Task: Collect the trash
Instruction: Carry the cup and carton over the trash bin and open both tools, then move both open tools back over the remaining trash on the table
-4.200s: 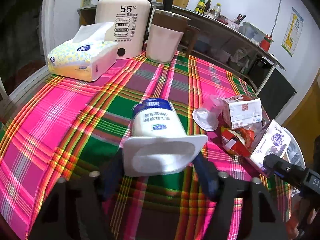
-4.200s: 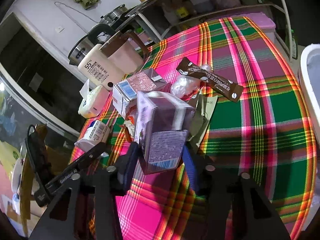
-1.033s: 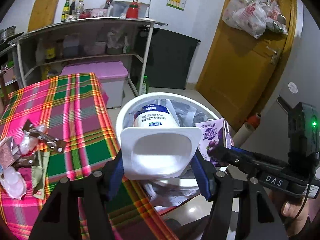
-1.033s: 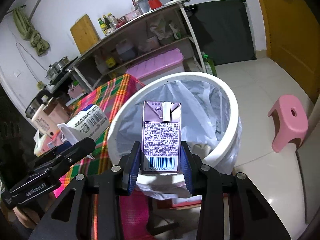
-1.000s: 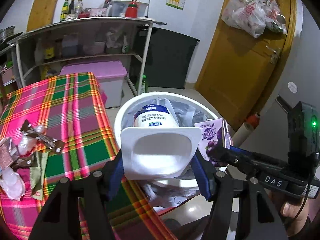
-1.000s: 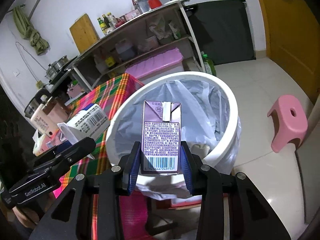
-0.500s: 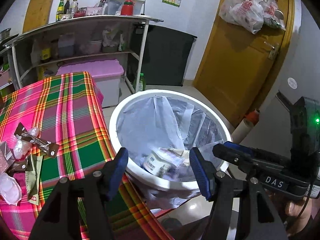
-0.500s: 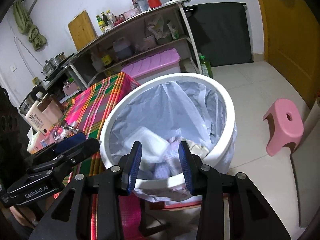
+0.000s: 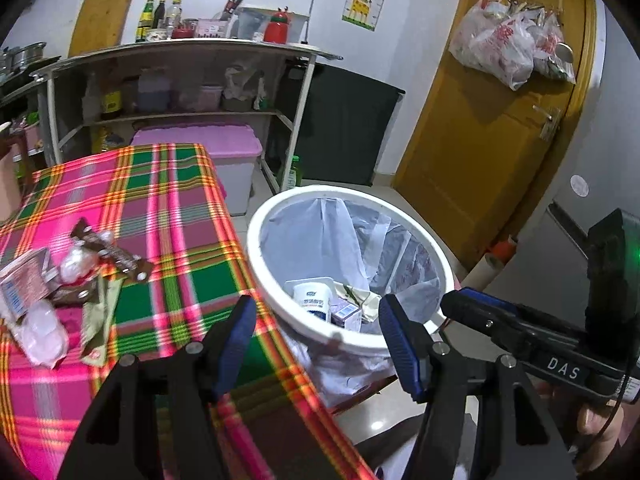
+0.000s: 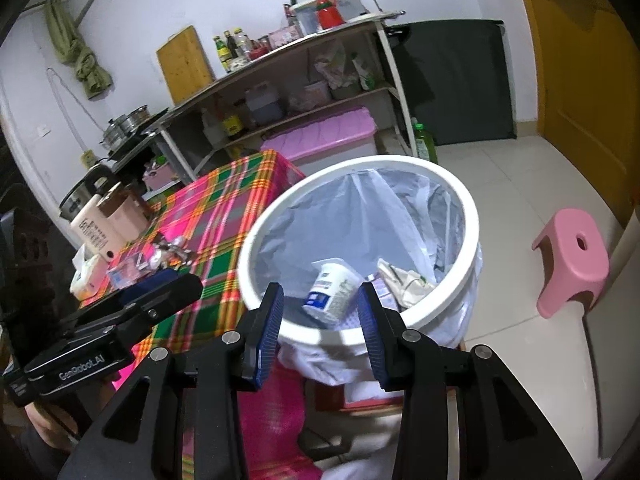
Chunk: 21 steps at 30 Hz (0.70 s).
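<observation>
A white trash bin (image 9: 256,248) (image 10: 460,192) lined with a clear bag stands beside the plaid table. Inside it lie a white yogurt cup (image 9: 312,300) (image 10: 332,288) and a purple drink carton (image 9: 346,314) among crumpled paper. My left gripper (image 9: 316,320) hangs open and empty over the bin's near rim. Beside it, my right gripper (image 10: 320,300) is also open with nothing between its fingers. More trash lies on the tablecloth to the left: a brown wrapper (image 9: 120,258), a small carton (image 9: 24,280), a clear plastic cup (image 9: 40,328) and a green wrapper (image 9: 96,320).
The table's edge (image 9: 236,240) runs right against the bin. A pink stool (image 10: 572,256) stands on the floor right of the bin, a pink storage box (image 9: 200,148) under the shelf behind. A kettle (image 10: 96,232) stands at the table's far end. An orange door (image 9: 500,140) lies beyond.
A second ago my left gripper held the yogurt cup and my right held the purple carton over the bin. Both were let go and now lie inside; both grippers are empty.
</observation>
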Motion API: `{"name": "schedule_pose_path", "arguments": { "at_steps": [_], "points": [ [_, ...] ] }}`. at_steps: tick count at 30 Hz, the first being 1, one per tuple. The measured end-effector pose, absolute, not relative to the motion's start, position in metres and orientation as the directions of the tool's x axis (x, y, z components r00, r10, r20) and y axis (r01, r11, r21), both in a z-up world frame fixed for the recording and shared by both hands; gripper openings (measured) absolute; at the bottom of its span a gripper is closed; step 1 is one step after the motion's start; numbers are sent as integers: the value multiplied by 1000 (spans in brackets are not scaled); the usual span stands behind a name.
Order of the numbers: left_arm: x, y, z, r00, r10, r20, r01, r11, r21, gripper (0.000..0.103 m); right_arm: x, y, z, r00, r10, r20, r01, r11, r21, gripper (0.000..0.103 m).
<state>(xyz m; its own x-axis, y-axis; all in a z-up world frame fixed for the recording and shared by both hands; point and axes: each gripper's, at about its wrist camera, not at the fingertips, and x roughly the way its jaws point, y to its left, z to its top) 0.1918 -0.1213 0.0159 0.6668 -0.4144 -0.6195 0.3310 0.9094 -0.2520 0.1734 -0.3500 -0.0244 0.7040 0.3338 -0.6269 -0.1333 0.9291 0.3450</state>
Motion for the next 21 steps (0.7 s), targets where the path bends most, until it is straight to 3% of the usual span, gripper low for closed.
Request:
{"name": "schedule_pose_path", "arguments": {
  "at_steps": [21],
  "points": [
    [125,-62,25,740,-313,-596,215,949,-232,65,122,-283,1,702,377,-604,-286,926,246,40]
  ]
}}
